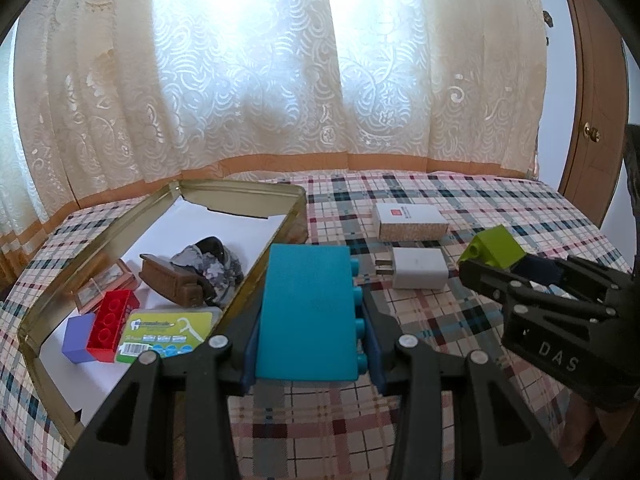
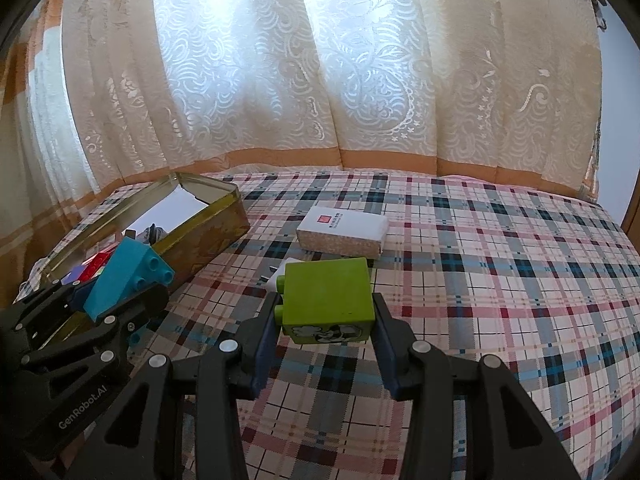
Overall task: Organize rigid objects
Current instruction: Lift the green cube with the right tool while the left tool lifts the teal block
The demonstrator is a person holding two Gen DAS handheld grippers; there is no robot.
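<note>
My left gripper (image 1: 310, 354) is shut on a teal toy brick (image 1: 306, 312), held above the plaid bed just right of the open gold tin (image 1: 92, 236). The same teal brick (image 2: 124, 276) shows at the left of the right wrist view, beside the tin (image 2: 216, 216). My right gripper (image 2: 324, 344) is shut on a green toy brick (image 2: 326, 298) above the bedcover. In the left wrist view that green brick (image 1: 494, 248) sits at the right in the right gripper (image 1: 516, 276). The tin holds a red brick (image 1: 110, 326), a purple block (image 1: 76, 340), a floss-pick pack (image 1: 168, 334), a brown brush (image 1: 172, 280) and a crumpled grey item (image 1: 212, 268).
A white charger plug (image 1: 418, 268) and a white box with a speckled side (image 1: 410, 222) lie on the plaid bedcover (image 2: 500, 280) beyond the grippers. Lace curtains hang behind the bed. A wooden door (image 1: 592, 120) stands at the far right.
</note>
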